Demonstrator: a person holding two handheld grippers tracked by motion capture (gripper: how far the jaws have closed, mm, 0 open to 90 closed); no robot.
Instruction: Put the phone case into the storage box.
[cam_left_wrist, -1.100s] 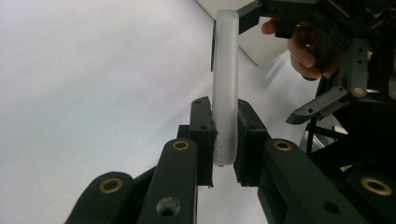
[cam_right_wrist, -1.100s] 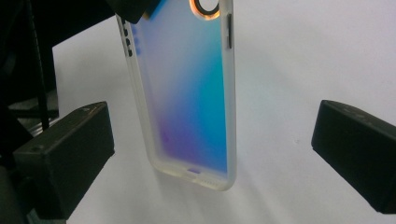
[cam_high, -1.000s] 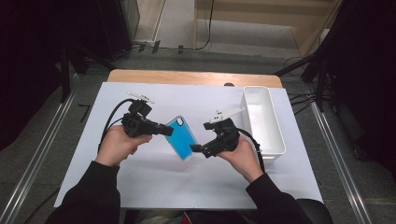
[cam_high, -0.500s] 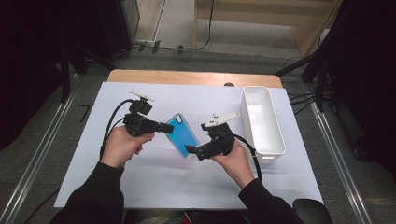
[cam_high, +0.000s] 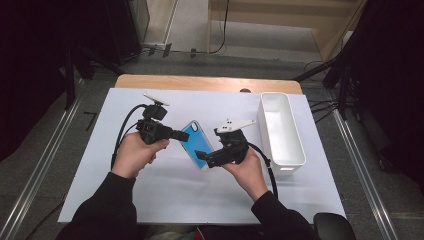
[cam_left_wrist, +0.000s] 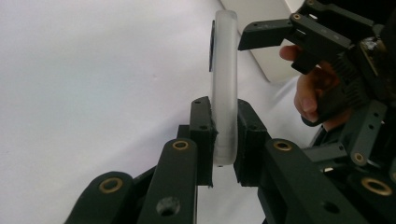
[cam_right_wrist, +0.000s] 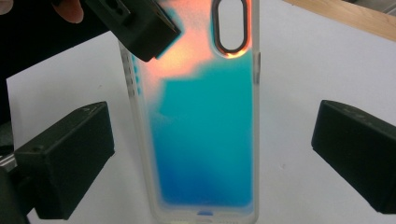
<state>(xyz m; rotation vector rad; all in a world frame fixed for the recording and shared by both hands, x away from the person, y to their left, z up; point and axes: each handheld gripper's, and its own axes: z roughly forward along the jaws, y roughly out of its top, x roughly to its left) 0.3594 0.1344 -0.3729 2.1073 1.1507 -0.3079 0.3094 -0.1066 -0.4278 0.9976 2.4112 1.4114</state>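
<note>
Pinching phone case (cam_left_wrist: 225, 93), left tool (cam_left_wrist: 224, 140)

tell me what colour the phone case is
Blue to teal, fading to orange near the camera cutout; the phone case shows best in the right gripper view.

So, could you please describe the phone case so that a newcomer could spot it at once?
On the white table sheet, left of the long white bin, two hand-held grippers meet. Between them is the phone case: a flat blue slab with a clear rim, the sheet's one coloured item.

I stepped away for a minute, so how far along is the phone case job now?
Done: the left tool is clamped on the blue translucent phone case, lifted off the white sheet. In hand: the right tool stands open around its far end. Left: probably gripping it, perhaps moving it to the white bin.
</note>
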